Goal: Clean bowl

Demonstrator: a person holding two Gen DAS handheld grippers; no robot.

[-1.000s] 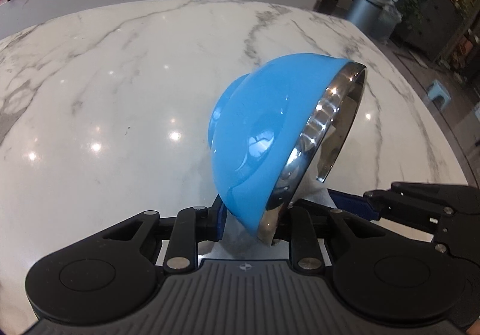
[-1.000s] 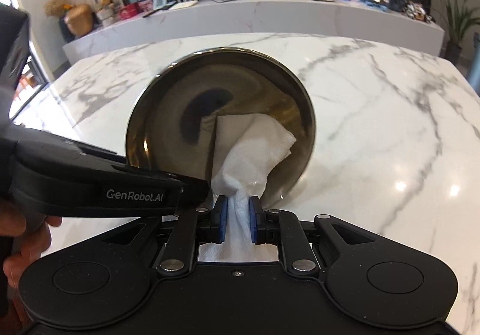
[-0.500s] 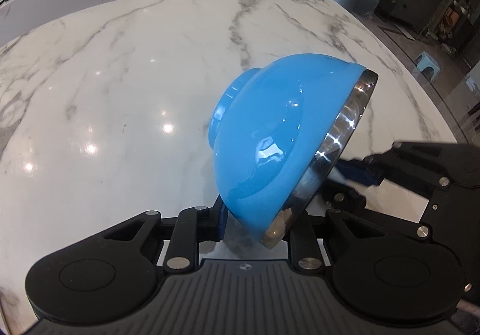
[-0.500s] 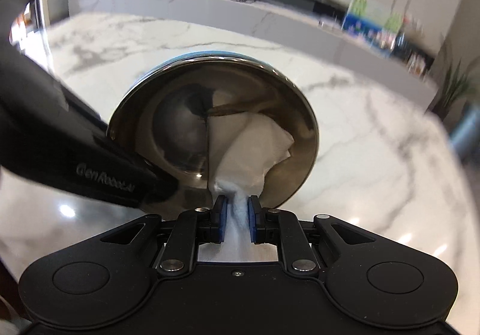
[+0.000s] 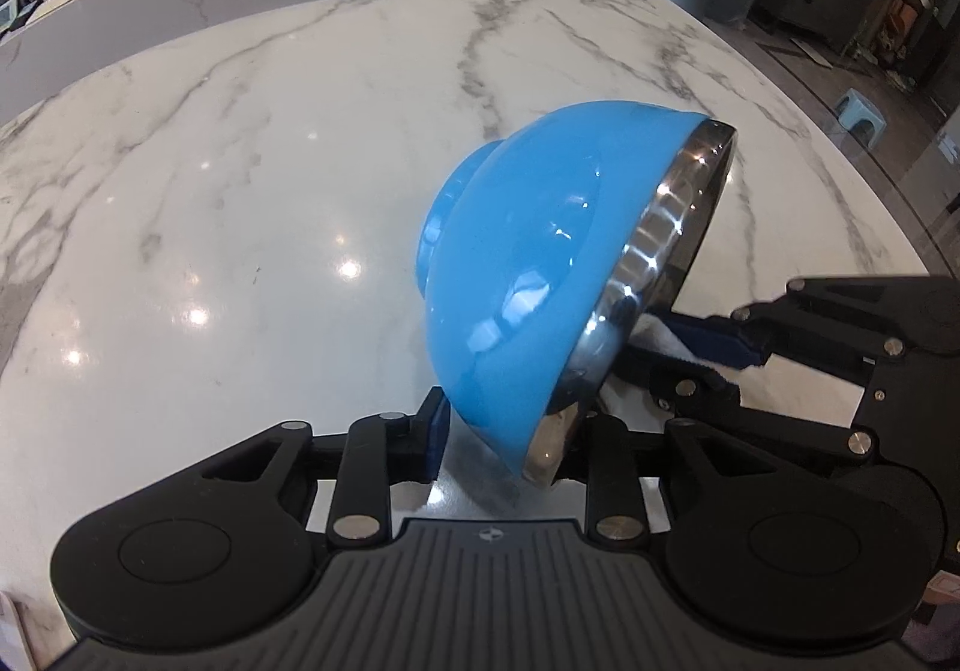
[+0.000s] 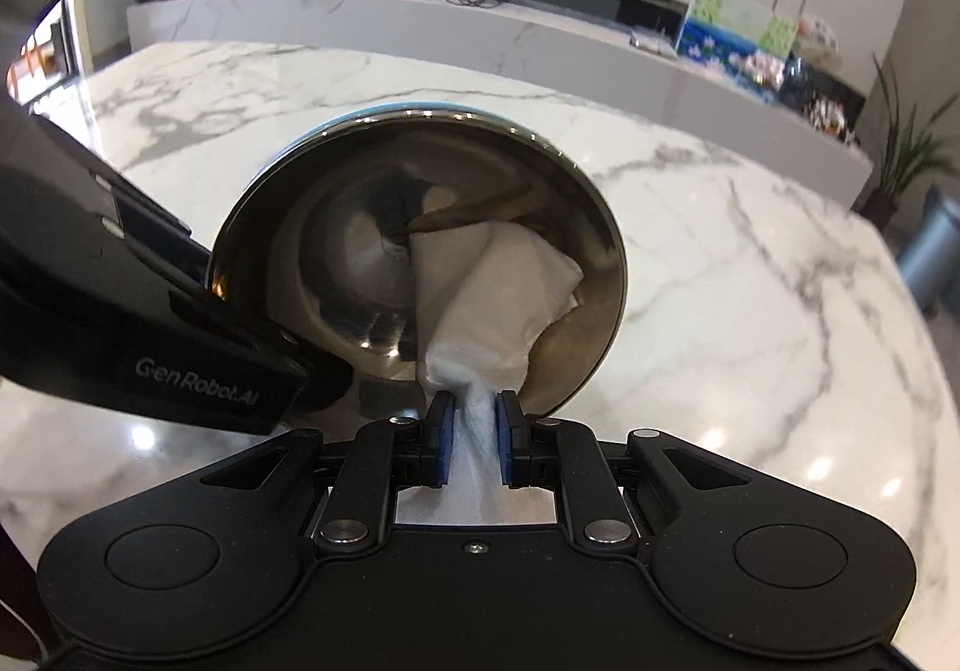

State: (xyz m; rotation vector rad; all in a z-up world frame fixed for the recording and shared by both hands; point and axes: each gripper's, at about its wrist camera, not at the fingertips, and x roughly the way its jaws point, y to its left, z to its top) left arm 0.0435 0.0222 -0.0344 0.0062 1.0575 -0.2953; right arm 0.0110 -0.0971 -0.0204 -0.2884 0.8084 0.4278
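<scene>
Nearest me in the left view, my left claw (image 5: 507, 446) pinches the lower rim of the bowl (image 5: 540, 275), one blue pad against the blue outside, the other finger hidden behind the steel edge. The bowl is tipped up on its side, lifted off the worktop (image 5: 270, 161), with its blue base facing away to the left and its open mouth turned right. Just beyond the rim on the right, my right claw (image 5: 714, 347) reaches in from the side, a bit of white paper towel (image 5: 660, 335) showing between its blue pads.

In the right view, my right claw (image 6: 471, 431) is drawn in narrow on the paper towel (image 6: 498, 305), which is bunched between the pads and fans forward into the bowl (image 6: 336, 263). The towel lies against the lower right of the shiny steel inside, its far edge close to the middle. The black body of the left claw (image 6: 198, 365) crosses in from the left and meets the bowl's lower left edge.

Beyond the bowl the marble worktop (image 6: 750, 263) spreads out, white with grey veins. Farther back runs a long white counter (image 6: 540, 35) with small things I cannot make out clearly.
</scene>
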